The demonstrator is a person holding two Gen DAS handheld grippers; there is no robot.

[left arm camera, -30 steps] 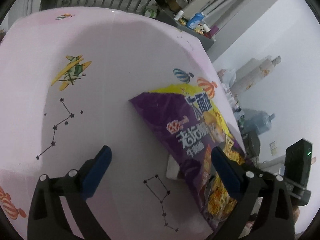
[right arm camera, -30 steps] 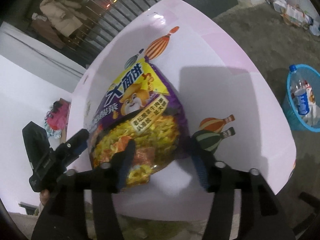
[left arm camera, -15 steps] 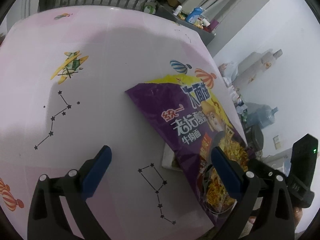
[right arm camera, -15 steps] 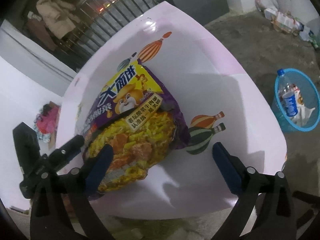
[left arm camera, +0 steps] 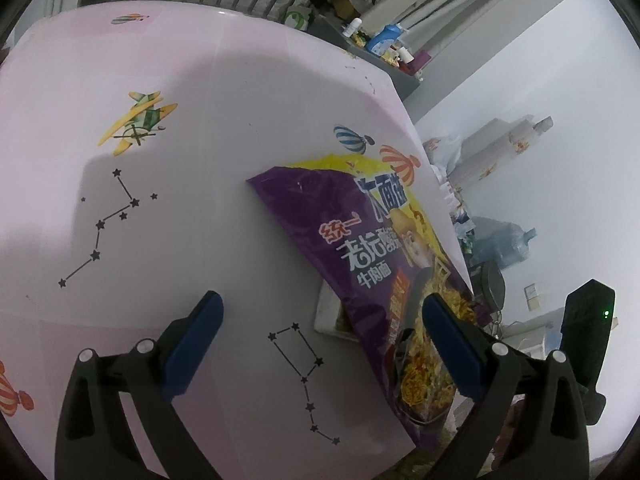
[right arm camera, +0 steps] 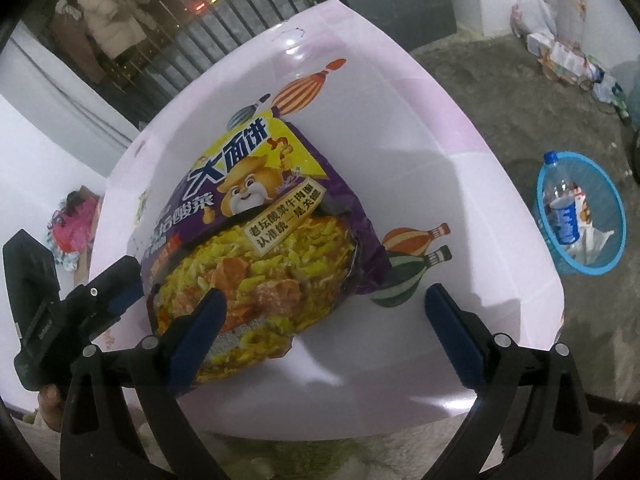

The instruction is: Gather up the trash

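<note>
A purple and yellow instant-noodle packet (right arm camera: 260,240) lies flat on the pink table (right arm camera: 460,184), near its front edge. My right gripper (right arm camera: 325,294) hovers over the packet's near end with its jaws wide open; the left finger (right arm camera: 196,332) overlaps the packet's lower left corner and the right finger stands over bare table. In the left wrist view the packet (left arm camera: 360,248) lies to the right, with my left gripper (left arm camera: 320,299) open beside it. Its right finger (left arm camera: 452,344) overlaps the packet's near end. Nothing is gripped.
A blue basket (right arm camera: 612,204) with a plastic bottle and wrappers stands on the floor right of the table. Something flat and white (left arm camera: 326,314) lies under the packet. The table carries printed planes, balloons and star lines. Clutter lines the far wall.
My right gripper's jaws have spread from close around the packet's near end to wide open, and the packet stays on the table. The left gripper has hardly moved.
</note>
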